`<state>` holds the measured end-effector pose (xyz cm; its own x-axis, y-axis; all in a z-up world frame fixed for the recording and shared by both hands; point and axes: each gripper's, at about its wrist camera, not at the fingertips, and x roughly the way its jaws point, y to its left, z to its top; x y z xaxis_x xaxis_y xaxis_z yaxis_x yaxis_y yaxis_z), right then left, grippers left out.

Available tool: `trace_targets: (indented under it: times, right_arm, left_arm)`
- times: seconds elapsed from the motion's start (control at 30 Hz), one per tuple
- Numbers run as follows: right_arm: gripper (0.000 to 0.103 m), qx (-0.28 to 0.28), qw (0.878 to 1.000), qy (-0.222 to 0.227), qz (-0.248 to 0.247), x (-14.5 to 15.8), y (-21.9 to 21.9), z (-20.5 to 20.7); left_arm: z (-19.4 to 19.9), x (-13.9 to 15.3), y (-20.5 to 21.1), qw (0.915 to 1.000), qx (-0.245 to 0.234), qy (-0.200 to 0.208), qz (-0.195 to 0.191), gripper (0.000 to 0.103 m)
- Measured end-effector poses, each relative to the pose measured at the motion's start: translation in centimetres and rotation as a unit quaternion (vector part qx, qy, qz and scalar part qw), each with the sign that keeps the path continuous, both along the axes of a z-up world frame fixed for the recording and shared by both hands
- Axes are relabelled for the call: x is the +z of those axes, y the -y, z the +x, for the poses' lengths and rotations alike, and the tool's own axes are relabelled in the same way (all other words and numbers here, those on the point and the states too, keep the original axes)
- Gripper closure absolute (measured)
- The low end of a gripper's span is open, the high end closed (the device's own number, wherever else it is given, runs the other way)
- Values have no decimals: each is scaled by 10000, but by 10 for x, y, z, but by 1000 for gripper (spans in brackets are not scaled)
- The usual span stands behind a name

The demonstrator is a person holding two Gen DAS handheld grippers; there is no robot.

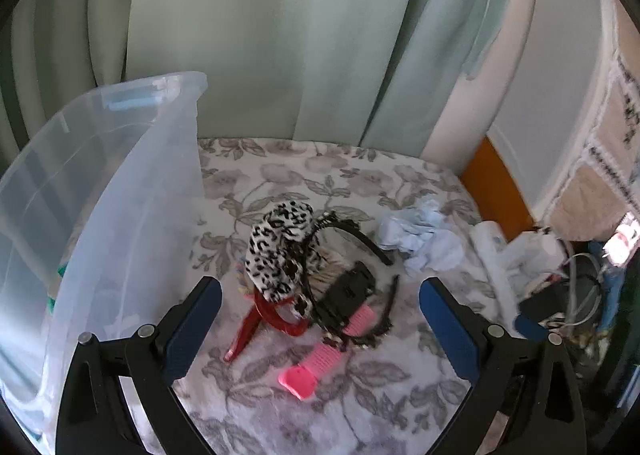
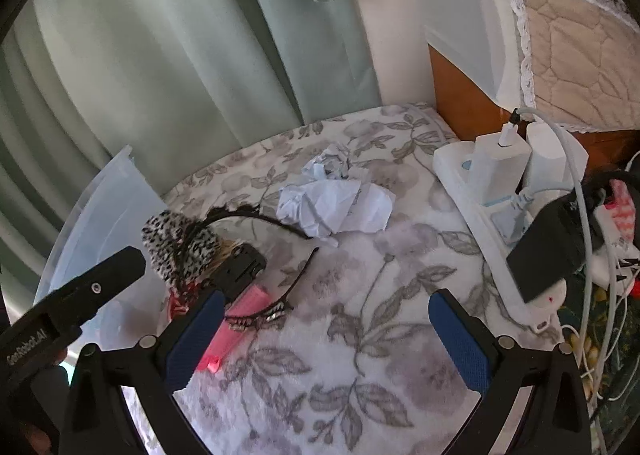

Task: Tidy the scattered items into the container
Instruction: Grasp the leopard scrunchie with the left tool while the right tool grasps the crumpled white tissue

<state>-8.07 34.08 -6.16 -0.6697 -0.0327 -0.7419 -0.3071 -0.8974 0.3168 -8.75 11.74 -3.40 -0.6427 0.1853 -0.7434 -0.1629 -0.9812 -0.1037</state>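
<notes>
Clear plastic container [image 1: 120, 183] sits on the floral blanket [image 1: 360, 395], left of the pile. Crumpled paper [image 2: 336, 207] lies farther back, apart from it. Pile: leopard-print headband [image 1: 280, 251] on top, black clip [image 1: 348, 295], red clip [image 1: 256, 323] and pink comb [image 1: 320, 363] touching. Left gripper [image 1: 320, 327] spread wide, hovering over pile, holding nothing. Right gripper [image 2: 320, 339] also spread, empty.

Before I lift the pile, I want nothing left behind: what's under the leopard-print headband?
Under the leopard-print headband lie a red hair clip, a black claw clip and thin black headbands. A pink comb sticks out below. Anything deeper is covered.
</notes>
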Motion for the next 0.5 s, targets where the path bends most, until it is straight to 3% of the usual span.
trace_targets:
  times: [0.13,0.3,0.5]
  right_arm:
    - [0,-37,9999,102,59,-3,-5,-14]
    - [0,-15,9998,154,107,-7,-11,-34]
    - [0,103,9996,204,191,-14,-11,-60]
  left_arm:
    - [-14,-3,-5,9999,3,-41,-140,4]
    - [-36,-15,6,9988,382,266,123,4]
    - [-49,-27,9,9975,589,370,140,9]
